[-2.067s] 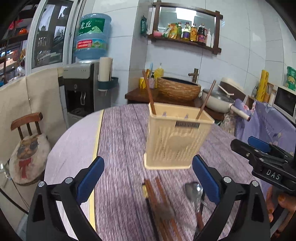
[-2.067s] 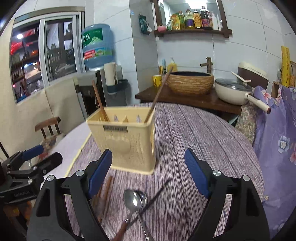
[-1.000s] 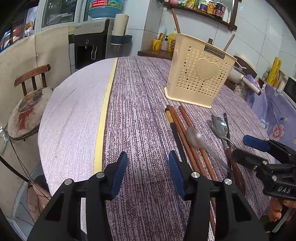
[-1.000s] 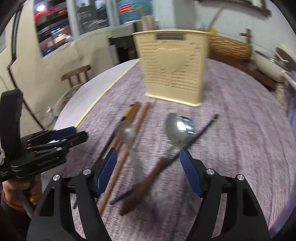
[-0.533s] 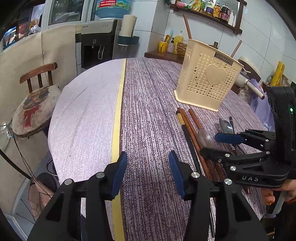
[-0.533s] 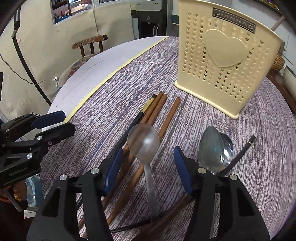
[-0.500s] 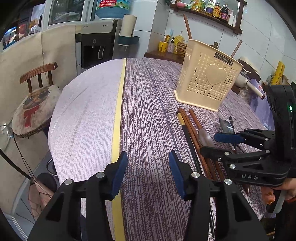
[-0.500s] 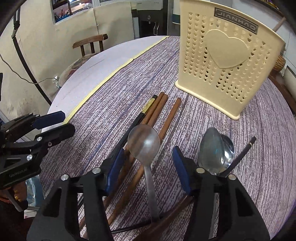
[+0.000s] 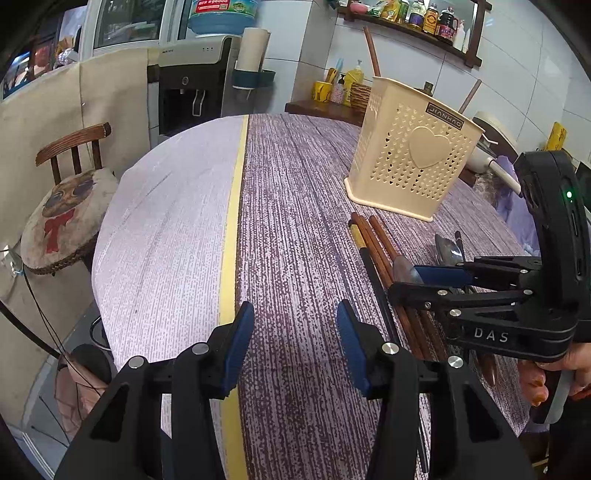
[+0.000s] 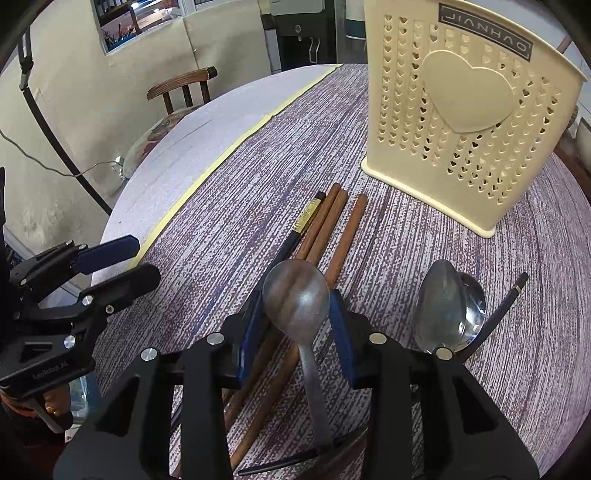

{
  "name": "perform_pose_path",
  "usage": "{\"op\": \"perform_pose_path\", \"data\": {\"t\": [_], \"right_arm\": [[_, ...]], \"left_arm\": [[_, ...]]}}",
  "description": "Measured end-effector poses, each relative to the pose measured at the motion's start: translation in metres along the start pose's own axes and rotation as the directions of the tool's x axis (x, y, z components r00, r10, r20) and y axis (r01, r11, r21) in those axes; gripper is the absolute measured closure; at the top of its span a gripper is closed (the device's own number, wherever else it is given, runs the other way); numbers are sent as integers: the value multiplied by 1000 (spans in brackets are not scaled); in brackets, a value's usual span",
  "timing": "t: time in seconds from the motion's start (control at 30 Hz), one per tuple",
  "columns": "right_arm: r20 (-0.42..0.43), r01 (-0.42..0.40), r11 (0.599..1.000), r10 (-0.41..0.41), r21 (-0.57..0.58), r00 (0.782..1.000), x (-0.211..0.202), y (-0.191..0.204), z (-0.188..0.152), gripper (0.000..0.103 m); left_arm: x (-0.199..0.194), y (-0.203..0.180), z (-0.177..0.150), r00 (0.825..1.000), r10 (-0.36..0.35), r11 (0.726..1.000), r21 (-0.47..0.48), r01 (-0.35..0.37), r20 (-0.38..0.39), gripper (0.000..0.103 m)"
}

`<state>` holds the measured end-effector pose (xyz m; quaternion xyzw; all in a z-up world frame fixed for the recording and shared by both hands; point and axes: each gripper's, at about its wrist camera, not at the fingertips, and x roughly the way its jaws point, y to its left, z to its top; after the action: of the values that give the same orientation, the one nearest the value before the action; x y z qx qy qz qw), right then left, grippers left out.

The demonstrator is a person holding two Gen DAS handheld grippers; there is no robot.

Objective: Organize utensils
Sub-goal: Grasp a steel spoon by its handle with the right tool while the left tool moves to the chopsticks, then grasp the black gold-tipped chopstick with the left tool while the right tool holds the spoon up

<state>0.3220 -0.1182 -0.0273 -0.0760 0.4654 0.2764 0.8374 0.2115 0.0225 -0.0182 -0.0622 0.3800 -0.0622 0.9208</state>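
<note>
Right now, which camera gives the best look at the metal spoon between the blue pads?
The right wrist view: the spoon fills the middle, bowl between the closing right gripper pads. In the left wrist view, that spoon is a sliver mostly hidden behind the gripper.

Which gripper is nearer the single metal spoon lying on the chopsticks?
Right. The right gripper straddles the spoon, jaws closing around its bowl. The left gripper hangs off to the side over bare tablecloth, holding nothing.

Home kitchen: condiment shelf [image 9: 413, 14], water dispenser [image 9: 192, 81], wooden chair [image 9: 74, 147], round table [image 9: 166, 229].
</note>
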Motion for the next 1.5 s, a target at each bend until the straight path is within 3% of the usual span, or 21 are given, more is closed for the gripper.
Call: {"op": "perform_pose_path", "data": {"t": [0.2, 0.4, 0.7, 0.9, 1.1, 1.5], "right_arm": [[90, -47, 994, 38, 102, 995, -25, -14, 3, 66], [234, -85, 975, 36, 204, 972, -65, -27, 7, 66], [341, -69, 966, -21, 249, 940, -103, -33, -1, 66], [418, -30, 971, -74, 236, 905, -119, -21, -4, 66], [447, -38, 969, -77, 243, 891, -127, -19, -1, 66], [443, 0, 965, -120, 261, 889, -130, -25, -9, 66]], "left_arm": [[7, -8, 2, 999, -40, 999, 10, 40, -25, 56], [16, -23, 9, 993, -106, 994, 28, 107, -60, 58], [38, -36, 16, 985, -125, 989, 61, 133, -123, 67], [48, -46, 20, 983, -109, 989, 85, 122, -148, 76], [55, -53, 24, 985, -79, 988, 117, 98, -156, 80], [72, -51, 45, 979, -64, 990, 111, 87, -193, 90]]}}
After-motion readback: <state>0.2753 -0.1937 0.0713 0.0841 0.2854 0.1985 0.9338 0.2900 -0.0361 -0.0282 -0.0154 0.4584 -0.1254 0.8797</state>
